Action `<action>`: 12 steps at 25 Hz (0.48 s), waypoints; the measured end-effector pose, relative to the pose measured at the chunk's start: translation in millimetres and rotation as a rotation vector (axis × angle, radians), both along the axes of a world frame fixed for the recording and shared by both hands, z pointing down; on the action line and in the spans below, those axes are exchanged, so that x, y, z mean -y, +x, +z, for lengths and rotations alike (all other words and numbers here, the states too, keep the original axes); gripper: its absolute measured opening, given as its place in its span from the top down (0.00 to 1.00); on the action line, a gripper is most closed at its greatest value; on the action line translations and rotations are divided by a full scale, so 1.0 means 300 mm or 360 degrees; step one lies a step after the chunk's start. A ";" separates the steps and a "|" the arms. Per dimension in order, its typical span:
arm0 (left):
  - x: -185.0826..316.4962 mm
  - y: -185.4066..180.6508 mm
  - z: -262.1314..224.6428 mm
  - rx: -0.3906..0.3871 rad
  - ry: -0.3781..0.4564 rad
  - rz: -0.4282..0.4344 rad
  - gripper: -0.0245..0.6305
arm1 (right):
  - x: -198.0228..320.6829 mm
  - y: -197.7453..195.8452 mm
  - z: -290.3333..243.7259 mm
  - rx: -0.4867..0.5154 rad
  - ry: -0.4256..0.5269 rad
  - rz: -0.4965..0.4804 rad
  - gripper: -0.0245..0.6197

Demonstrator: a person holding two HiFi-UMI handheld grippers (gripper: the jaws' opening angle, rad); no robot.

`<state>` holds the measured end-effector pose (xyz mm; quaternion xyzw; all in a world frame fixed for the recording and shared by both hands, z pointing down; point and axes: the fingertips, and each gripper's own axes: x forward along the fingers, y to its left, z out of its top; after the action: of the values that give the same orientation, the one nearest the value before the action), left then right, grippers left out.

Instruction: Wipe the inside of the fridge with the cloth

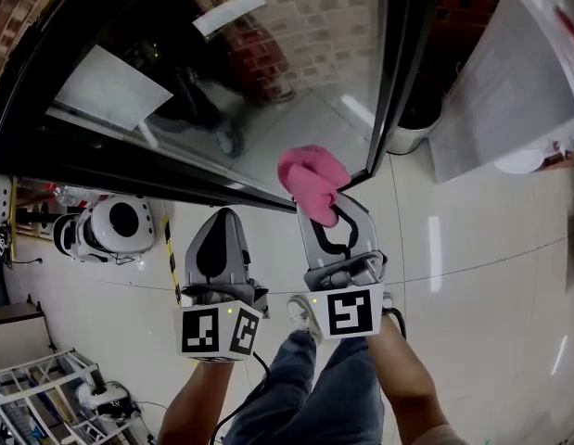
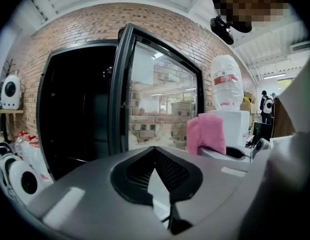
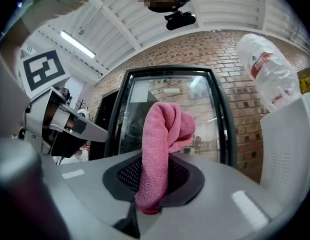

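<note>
Cloth (image 1: 312, 184) is clamped in right gripper (image 1: 333, 216), up near the glass door (image 2: 160, 104). Left gripper (image 1: 222, 217) has jaws together, empty. Fridge (image 2: 74, 109) looks open; wiping not yet begun, I'd say. Next: carry cloth left past the door into the cavity and press it on a wall.

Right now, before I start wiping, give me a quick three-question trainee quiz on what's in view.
1. Which gripper holds the pink terry cloth?
2. True or false: the left gripper is shut with nothing between its jaws.
3. The black-framed glass fridge door is: A open, B closed, C missing.
Key: 1 the right gripper; 2 true; 3 A.
</note>
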<state>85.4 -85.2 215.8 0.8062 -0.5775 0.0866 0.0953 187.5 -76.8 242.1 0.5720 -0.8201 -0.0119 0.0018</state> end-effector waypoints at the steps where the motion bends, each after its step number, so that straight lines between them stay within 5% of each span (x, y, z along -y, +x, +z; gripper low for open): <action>1: -0.002 -0.024 0.001 0.0005 0.0001 0.0016 0.94 | -0.007 -0.050 0.024 -0.0009 -0.0021 -0.0017 0.87; 12: -0.027 -0.220 0.089 0.0027 -0.0033 0.0203 0.94 | 0.013 -0.413 0.206 -0.0091 -0.0067 -0.0042 0.87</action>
<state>19.3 -77.2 242.4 0.8395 -0.5248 0.1053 0.0930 63.7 -80.6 303.8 0.5604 -0.8273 -0.0110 0.0371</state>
